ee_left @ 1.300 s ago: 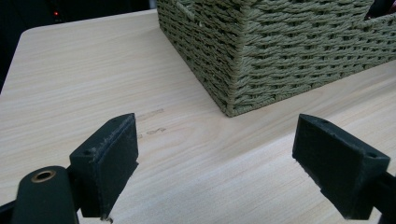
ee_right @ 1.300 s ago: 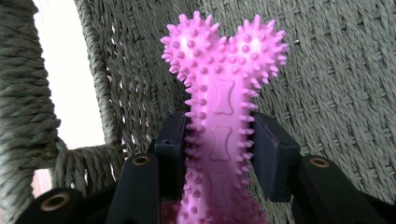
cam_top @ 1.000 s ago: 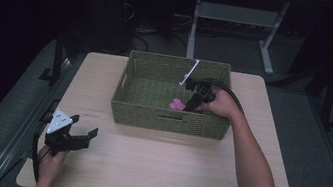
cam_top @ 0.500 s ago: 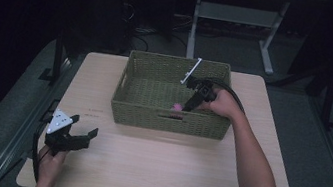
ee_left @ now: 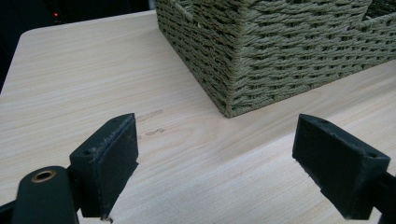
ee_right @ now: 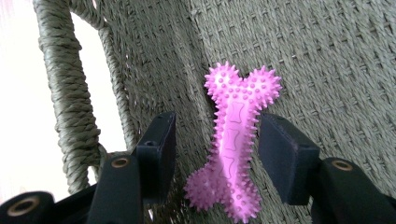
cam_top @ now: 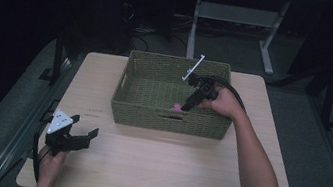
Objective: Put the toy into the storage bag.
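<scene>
— Where's that spiky pink rubber bone right now?

— Down on the woven floor of the green wicker basket, close to the near wall with the handle slot. From where I stand over the pale wooden table, the basket sits at about twelve o'clock and the bone shows as a pink speck near its six o'clock wall.

— And the right gripper?

— It's dipped into the basket, with the bone between its two black fingers. The jaws have just been opening. In the right gripper view the left pad stands clear of the bone with a gap of weave showing; the right pad is just beside the spikes, and I can't tell if it touches. So the bone is no longer pinched; it's loose between parted fingers.

— How does the bone lie?

— Lengthwise along the fingers, one knobbed end at twelve o'clock past the tips, the other at six, back toward the gripper's body.

— The left gripper?

— At the table's seven o'clock corner, jaws spread wide over bare wood, gripping nothing, well apart from the basket corner.
</scene>
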### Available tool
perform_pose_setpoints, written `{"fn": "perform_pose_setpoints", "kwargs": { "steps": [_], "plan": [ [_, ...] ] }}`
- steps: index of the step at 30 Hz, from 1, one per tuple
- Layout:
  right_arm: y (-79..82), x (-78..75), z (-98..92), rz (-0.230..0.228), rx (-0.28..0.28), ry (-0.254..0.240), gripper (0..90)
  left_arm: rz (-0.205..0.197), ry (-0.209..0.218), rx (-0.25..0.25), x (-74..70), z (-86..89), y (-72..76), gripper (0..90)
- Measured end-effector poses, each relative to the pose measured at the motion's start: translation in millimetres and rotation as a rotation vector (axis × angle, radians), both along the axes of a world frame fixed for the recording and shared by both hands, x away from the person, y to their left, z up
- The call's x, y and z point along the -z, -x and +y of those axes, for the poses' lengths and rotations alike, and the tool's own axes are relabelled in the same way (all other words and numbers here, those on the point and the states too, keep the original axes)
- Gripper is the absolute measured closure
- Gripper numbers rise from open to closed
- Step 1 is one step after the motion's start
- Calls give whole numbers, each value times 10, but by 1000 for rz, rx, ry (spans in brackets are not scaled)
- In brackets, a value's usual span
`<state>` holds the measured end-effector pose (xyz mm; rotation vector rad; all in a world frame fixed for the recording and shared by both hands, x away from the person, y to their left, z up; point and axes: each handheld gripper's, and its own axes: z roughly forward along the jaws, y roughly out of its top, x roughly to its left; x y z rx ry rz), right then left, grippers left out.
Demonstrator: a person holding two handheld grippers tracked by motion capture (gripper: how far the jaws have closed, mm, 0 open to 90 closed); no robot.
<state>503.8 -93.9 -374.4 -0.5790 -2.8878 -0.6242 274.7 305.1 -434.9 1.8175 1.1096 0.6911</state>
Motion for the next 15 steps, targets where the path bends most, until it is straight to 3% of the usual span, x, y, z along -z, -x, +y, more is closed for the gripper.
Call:
{"fn": "perform_pose_setpoints", "kwargs": {
  "steps": [15],
  "plan": [
    [45,-131,-70,-24,20,-17,421,-1,8,-4,-8,14,4,138]
  ]
}}
